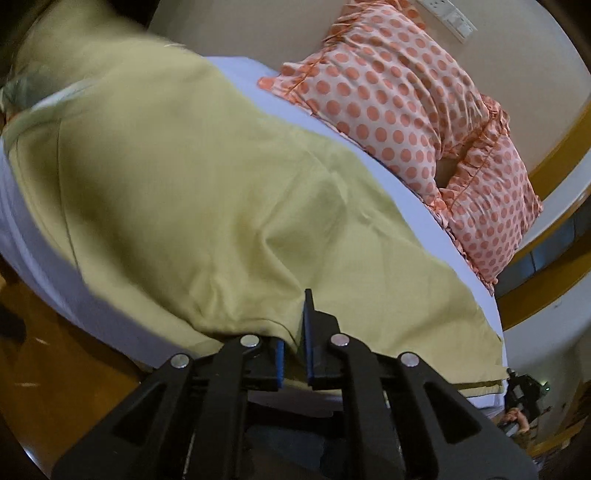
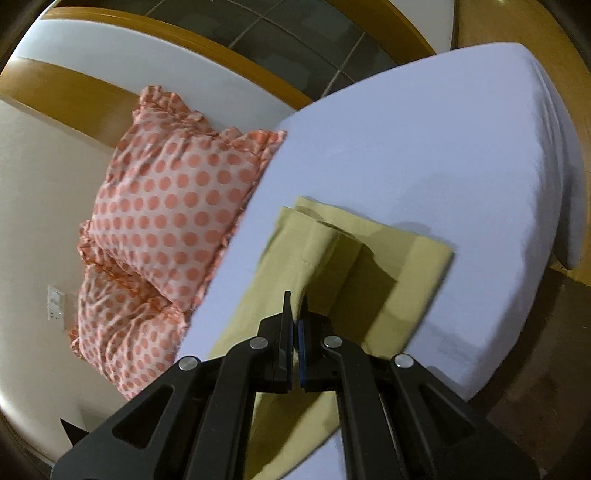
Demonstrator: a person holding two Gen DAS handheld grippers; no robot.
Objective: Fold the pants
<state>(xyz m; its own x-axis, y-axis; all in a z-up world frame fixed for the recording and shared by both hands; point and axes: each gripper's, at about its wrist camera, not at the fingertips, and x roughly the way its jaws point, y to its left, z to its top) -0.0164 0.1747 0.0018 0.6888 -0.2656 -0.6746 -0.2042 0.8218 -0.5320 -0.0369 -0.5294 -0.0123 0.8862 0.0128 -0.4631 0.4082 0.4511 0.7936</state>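
The olive-yellow pants (image 1: 192, 192) lie spread on the pale lilac bed sheet (image 1: 402, 184). My left gripper (image 1: 301, 321) is shut on the pants' near edge, with cloth pinched between its blue-padded fingers. In the right wrist view the pants (image 2: 402, 266) lie partly folded on the sheet (image 2: 424, 155). My right gripper (image 2: 295, 314) is shut on a raised fold of the pants and lifts it a little off the layer below.
Two orange polka-dot pillows (image 1: 417, 122) lie along the bed's far side by the cream wall; they also show in the right wrist view (image 2: 173, 206). A wooden bed frame (image 2: 155, 26) and wooden floor (image 1: 55, 369) surround the mattress.
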